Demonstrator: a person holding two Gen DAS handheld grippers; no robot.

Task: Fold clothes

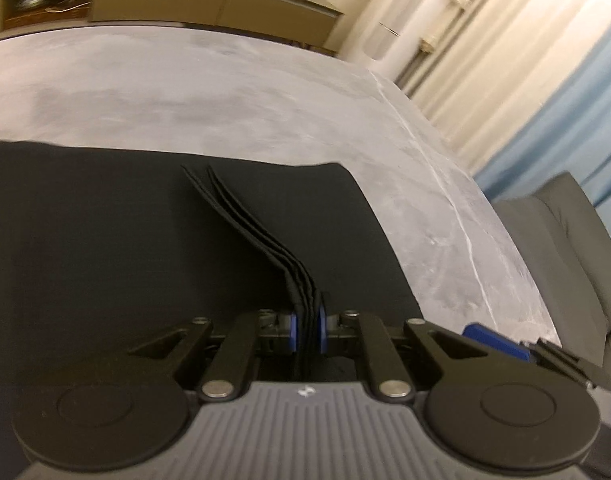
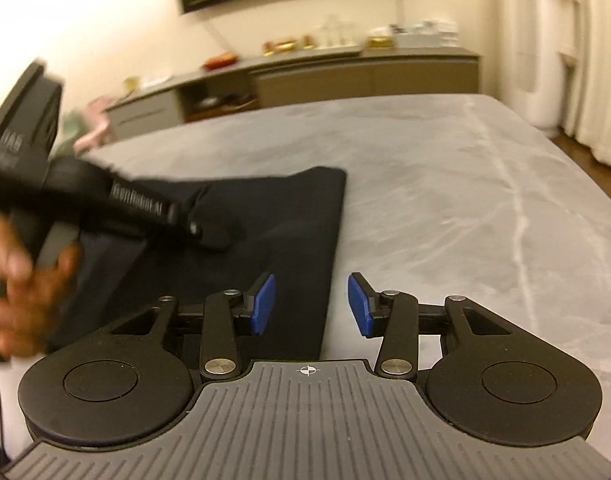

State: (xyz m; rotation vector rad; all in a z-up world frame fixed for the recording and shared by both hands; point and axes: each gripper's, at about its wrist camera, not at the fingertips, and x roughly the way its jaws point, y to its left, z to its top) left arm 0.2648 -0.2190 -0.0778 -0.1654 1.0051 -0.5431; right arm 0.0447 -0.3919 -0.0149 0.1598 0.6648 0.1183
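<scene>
You are gripping with the left gripper: its blue pads are pressing on a stack of layered black fabric edges, part of the black garment, just above the lower middle of the left wrist view. The pinched edges are rising from the jaws and curving toward the upper left before meeting the rest of the cloth. The garment itself is filling the left and centre of that view, lying flat on the grey table, with its far edge running across the middle of the frame.

In the right wrist view, your right gripper is standing partly open, jaws apart and closing on nothing. The left blue pad is hanging over the garment's right edge, while the other is sitting over bare table. The garment is occupying the left centre of this frame, its corner reaching toward the upper middle. Your left hand is showing blurred at the far left edge, holding the other gripper, whose black body is stretching across the cloth toward the centre.

A sideboard is running along the wall at the top. A dark chair is sitting at the right edge of the left wrist view.
</scene>
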